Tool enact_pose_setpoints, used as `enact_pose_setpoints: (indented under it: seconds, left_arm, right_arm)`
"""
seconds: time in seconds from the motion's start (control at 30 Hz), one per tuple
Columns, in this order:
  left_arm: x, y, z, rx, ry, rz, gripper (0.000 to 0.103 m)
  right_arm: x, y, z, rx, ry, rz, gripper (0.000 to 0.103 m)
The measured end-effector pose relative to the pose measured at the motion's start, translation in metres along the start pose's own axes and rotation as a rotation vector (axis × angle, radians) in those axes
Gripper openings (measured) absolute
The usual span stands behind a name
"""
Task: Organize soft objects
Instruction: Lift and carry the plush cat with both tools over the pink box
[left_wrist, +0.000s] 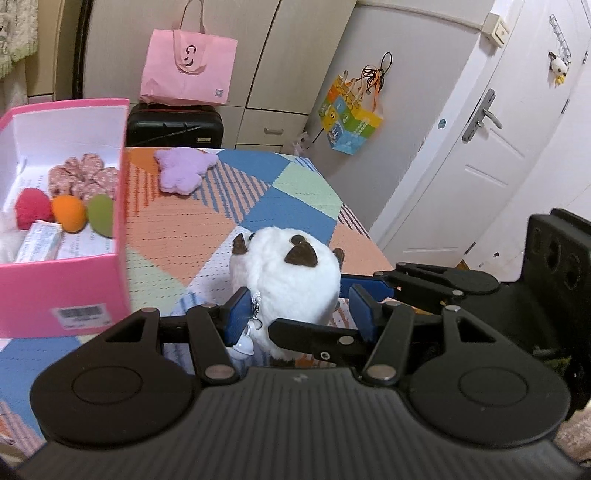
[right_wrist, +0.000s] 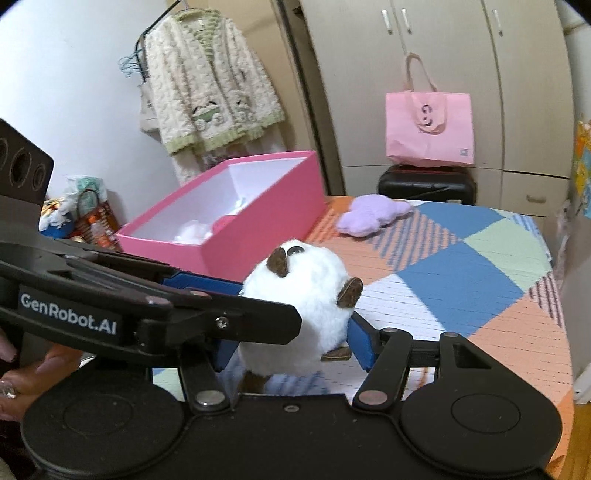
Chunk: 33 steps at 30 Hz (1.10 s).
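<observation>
Plush (left_wrist: 291, 273), white, brown ears, pinched from both sides at once: left gripper (left_wrist: 295, 314) clamped across the lower body, blue pads (left_wrist: 236, 314) pressed into the fur; right gripper (right_wrist: 291, 343) closed on the same toy from the other side, jaws easing a touch wider just now yet pads (right_wrist: 360, 343) still in contact. Two-sided hold likely chosen because the body is round and squashy, prone to slipping out of a single pinch. Carried clear of the patchwork bed cover (left_wrist: 221, 229), head up, small charm dangling by the left pad.

Pink box (left_wrist: 74, 280) just to the left in the left wrist view, open-topped, already stocked: red, orange and green puffs (left_wrist: 70, 212), floral scrunchie-like piece (left_wrist: 85, 177), a wrapped packet. Likely destination, given the sorting underway. Toy beside the box, not yet over it.

Purple plush (left_wrist: 184, 170) flat on the cover beyond, well apart, evidently still waiting.

Risk, as judged: box wall high near the toy; too low a pass could snag the fur or nudge the box.
</observation>
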<state>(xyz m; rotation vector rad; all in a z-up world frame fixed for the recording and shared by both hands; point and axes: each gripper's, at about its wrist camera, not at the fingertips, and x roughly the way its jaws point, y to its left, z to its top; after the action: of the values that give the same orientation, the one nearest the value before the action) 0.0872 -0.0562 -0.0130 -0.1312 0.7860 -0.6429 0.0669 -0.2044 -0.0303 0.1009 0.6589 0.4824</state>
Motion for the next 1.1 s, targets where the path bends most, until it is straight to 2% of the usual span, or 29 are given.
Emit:
enact_pose_setpoints:
  seconds: [0.27,0.5,0.87,1.1]
  left_arm:
    - [-0.050,0.010,-0.003,-0.004,-0.050,0.034,0.057]
    - [-0.083,0.028,0.004,-0.002,-0.122,0.089,0.056]
    - [-0.101,0.068,0.037,0.048,-0.312,0.178,0.057]
    - [-0.083,0.104,0.063,0.008,-0.367,0.172,0.057]
  right_arm:
    - [-0.001,0.035,0.018,-0.057,0.035,0.091,0.068]
    - [0.009,0.067,0.043,-0.153,0.012,0.129,0.068]
    - [0.045,0.091,0.089,-0.278,-0.160,0.151,0.068]
    - [0.080,0.091,0.117,-0.356,-0.218,0.121,0.068]
